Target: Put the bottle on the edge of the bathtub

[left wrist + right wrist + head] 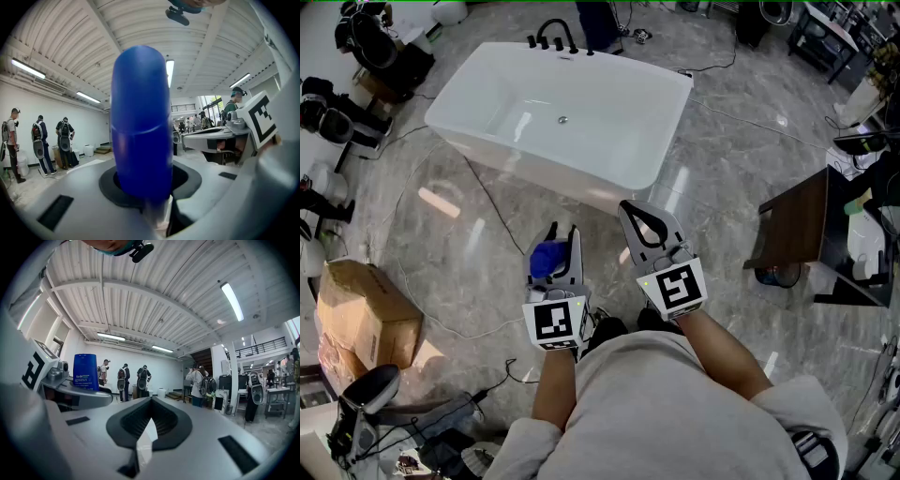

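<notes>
Head view: bottle (547, 260) clamped in left gripper (563, 231), held above the floor (722, 159), well short of bathtub (534, 150). Left gripper view: blue body (140, 122) seated in the pad cut-out, jaws pressed on its lower part, rounded top well clear above. Right gripper view: same bottle (86, 372) upright over the neighbouring gripper. Probably light, stiff plastic; smooth curved skin, so prone to twist or slide under a loose pinch. Low hold judged sound for setting the base flat on the rim; narrow rim, tall shape, hence some tipping risk at release. Right gripper (630, 211) fully closed, nothing between jaws. Both carried close in front of the person (675, 403), side by side, near level, aimed toward the tub.
</notes>
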The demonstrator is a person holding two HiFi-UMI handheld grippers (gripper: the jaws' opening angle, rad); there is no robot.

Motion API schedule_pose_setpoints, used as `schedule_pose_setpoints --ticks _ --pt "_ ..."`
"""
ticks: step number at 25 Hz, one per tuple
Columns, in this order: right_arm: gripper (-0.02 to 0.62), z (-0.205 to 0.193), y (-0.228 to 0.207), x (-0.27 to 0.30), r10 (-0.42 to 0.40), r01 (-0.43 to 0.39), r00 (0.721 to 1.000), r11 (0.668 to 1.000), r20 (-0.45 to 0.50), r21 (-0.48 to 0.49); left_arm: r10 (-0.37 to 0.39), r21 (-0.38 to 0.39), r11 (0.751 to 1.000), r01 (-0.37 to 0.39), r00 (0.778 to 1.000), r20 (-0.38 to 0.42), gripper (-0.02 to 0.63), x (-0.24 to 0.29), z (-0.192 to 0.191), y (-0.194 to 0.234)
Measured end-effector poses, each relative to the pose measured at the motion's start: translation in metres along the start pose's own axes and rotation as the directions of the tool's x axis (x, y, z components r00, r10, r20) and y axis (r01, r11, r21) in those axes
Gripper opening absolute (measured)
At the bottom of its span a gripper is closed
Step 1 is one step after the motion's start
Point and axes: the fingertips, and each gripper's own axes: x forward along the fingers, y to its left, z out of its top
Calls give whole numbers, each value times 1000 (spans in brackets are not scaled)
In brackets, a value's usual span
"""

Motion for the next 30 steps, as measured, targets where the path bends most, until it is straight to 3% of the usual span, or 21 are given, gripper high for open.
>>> schedule_pose_setpoints --ticks 5,10,16,21,30 --pt "6 4 21 19 30 -29 1000 997 9 -69 6 -11 1000 -6 1000 -2 127 -6 -5 24" --pt "6 13 51 42 54 -54 998 999 45 -1 37 -24 999 -37 999 1 127 -18 -10 59" --pt "6 21 106 85 139 -135 987 989 81 -56 79 -18 997 -80 997 -18 127 -36 -23 113" --pt "6 21 156 117 225 -221 972 973 64 -63 62 12 998 -62 997 -39 127 -53 -31 153" --pt "6 32 210 164 348 -340 936 933 60 -115 178 -14 984 -178 983 -39 127 -77 -37 223"
